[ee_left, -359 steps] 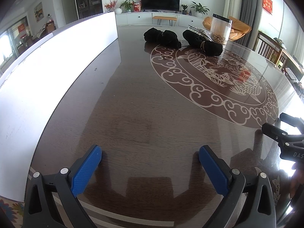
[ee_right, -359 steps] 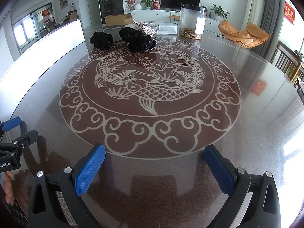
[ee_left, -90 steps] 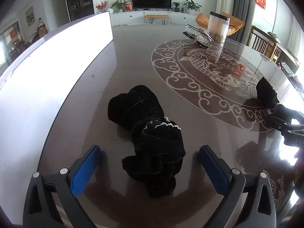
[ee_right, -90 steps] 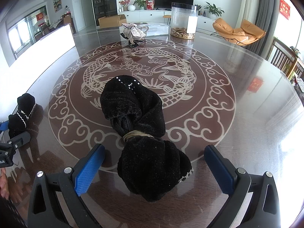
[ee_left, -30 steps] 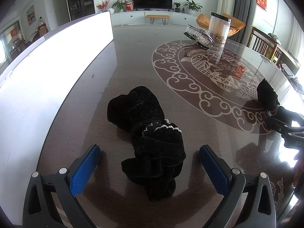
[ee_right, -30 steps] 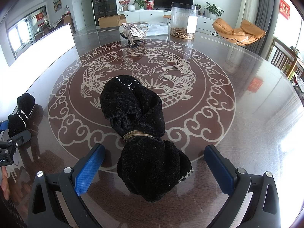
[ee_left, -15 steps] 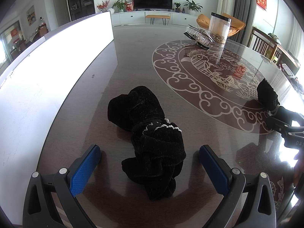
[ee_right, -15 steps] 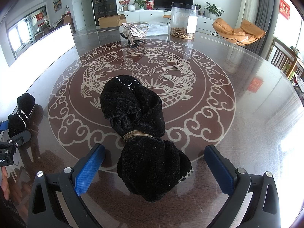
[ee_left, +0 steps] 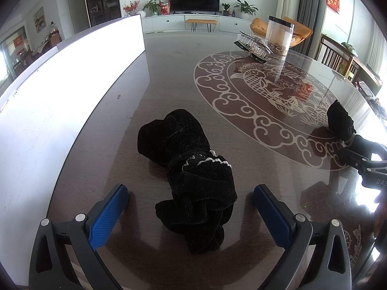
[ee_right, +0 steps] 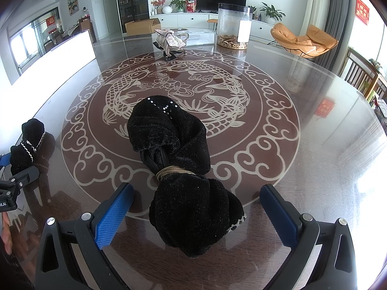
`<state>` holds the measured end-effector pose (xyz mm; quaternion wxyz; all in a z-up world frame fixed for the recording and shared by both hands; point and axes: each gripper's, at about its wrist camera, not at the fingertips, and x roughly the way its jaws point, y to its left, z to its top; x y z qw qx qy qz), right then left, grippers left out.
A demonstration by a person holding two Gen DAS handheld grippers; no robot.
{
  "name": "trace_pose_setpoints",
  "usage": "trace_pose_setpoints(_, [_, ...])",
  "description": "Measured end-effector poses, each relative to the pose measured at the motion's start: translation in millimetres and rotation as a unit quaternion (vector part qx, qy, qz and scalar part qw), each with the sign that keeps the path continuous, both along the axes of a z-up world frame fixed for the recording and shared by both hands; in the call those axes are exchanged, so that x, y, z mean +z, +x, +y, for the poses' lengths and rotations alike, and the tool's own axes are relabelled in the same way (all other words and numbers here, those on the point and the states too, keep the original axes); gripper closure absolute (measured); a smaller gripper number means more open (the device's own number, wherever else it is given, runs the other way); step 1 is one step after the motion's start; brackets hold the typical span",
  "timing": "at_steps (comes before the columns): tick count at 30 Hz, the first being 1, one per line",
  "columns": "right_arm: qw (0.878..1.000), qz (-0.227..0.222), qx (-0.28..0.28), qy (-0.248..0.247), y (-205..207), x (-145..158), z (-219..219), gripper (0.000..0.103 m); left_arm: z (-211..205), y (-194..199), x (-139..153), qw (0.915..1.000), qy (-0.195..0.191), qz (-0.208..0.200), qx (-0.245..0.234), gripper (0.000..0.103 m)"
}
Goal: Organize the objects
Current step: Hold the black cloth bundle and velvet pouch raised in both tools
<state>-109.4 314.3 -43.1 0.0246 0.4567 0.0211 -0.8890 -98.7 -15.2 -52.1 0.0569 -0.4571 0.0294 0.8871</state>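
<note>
A black velvet bundle with a white bead trim (ee_left: 191, 169) lies on the dark glass table, its near end between the blue pads of my open left gripper (ee_left: 191, 207). It also shows in the right wrist view (ee_right: 27, 145) at the far left. A second black velvet bundle tied with a gold cord (ee_right: 179, 169) lies on the fish medallion, its near end between the pads of my open right gripper (ee_right: 196, 207). It also shows at the right edge of the left wrist view (ee_left: 339, 120). Neither gripper touches its bundle.
A clear cylinder jar (ee_right: 233, 29) and a silver glittery clutch on a stand (ee_right: 169, 42) stand at the table's far side. A white panel (ee_left: 60, 84) runs along the table's left edge. Wooden chairs (ee_right: 362, 77) stand at the right.
Twelve seconds ago both bundles lay at the far side of the table. They now lie near the front, one at each gripper. Nothing has moved over the last second.
</note>
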Motion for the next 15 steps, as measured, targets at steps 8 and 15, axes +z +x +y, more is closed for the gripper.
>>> trace_pose_setpoints(8, [1.0, 0.0, 0.0, 0.0, -0.1, 0.1, 0.0, 0.0, -0.8, -0.1, 0.1, 1.0, 0.001, 0.0, -0.001, 0.0])
trace_pose_setpoints(15, [1.0, 0.0, 0.0, 0.0, 0.0, 0.1, -0.1, 0.0, -0.5, 0.2, 0.0, 1.0, 0.002, -0.001, -0.002, 0.0])
